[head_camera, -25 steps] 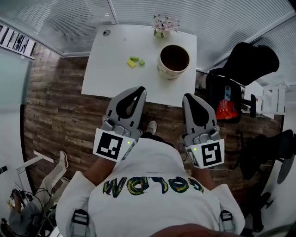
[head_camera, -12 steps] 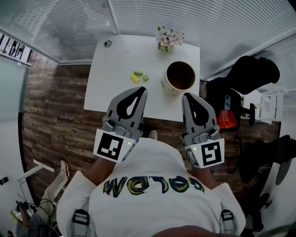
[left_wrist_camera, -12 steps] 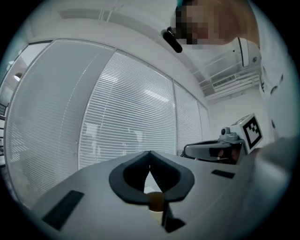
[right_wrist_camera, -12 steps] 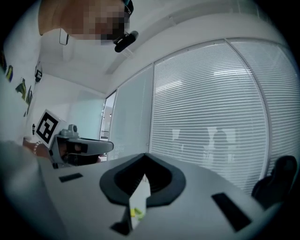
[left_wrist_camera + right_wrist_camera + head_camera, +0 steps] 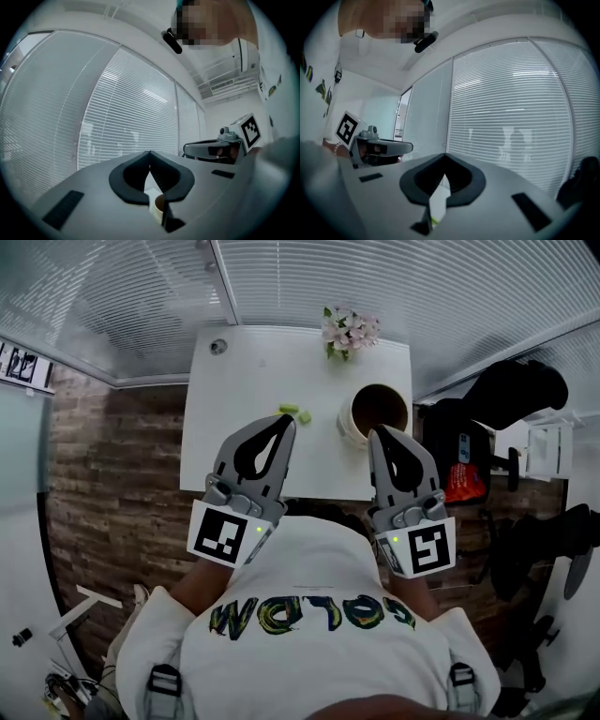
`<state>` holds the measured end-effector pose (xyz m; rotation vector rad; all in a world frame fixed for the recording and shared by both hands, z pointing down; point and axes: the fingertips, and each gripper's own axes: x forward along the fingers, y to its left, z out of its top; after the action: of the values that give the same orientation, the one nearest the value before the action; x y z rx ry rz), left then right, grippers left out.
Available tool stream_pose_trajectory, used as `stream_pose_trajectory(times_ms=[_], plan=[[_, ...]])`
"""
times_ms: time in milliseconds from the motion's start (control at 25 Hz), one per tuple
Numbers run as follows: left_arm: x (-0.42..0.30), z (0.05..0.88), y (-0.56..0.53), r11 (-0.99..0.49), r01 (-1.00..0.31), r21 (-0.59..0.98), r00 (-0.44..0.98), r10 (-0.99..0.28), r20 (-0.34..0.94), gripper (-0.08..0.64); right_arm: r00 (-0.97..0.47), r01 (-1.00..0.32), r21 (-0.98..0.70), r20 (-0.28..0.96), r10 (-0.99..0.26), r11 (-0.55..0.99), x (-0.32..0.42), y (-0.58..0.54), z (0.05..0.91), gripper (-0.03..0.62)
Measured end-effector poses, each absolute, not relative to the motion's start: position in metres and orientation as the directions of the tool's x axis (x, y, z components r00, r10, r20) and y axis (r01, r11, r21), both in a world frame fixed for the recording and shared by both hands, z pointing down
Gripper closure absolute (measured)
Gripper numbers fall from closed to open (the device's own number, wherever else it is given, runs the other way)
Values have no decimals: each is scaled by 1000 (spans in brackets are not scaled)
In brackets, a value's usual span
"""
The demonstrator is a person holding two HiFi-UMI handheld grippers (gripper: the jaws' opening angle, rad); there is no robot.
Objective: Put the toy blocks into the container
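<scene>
Several small green and yellow toy blocks (image 5: 294, 412) lie near the middle of a white table (image 5: 234, 427). To their right on the table stands a round cream container (image 5: 379, 411) with a dark inside. My left gripper (image 5: 288, 419) is shut and holds nothing, its tip over the table's near part just below the blocks. Beside the container's near rim is my right gripper (image 5: 378, 433), also shut and holding nothing. The left gripper view shows the left gripper (image 5: 149, 153) with the container (image 5: 159, 203) beyond it. In the right gripper view a bit of green block (image 5: 434, 220) shows beyond the right gripper (image 5: 444, 155).
A small vase of pink flowers (image 5: 349, 331) stands at the table's far edge, and a small round fitting (image 5: 217, 346) sits at its far left corner. A black chair (image 5: 511, 390) and an orange-and-black bag (image 5: 461, 474) stand right of the table. Blind-covered glass walls close in behind.
The table, blocks and container have come nearer in the head view. Both gripper tips, earlier short of the near edge, now reach over the table. Both stay shut.
</scene>
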<state>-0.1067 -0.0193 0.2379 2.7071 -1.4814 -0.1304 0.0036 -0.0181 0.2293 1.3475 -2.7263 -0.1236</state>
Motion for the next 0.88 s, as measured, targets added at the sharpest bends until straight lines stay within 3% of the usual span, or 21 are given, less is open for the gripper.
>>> stream_pose_trajectory(times_ms=[880], plan=[[-115, 268, -67, -589, -805, 70, 591, -806, 16, 546, -560, -817, 116, 77, -825, 565, 1, -57, 245, 584]])
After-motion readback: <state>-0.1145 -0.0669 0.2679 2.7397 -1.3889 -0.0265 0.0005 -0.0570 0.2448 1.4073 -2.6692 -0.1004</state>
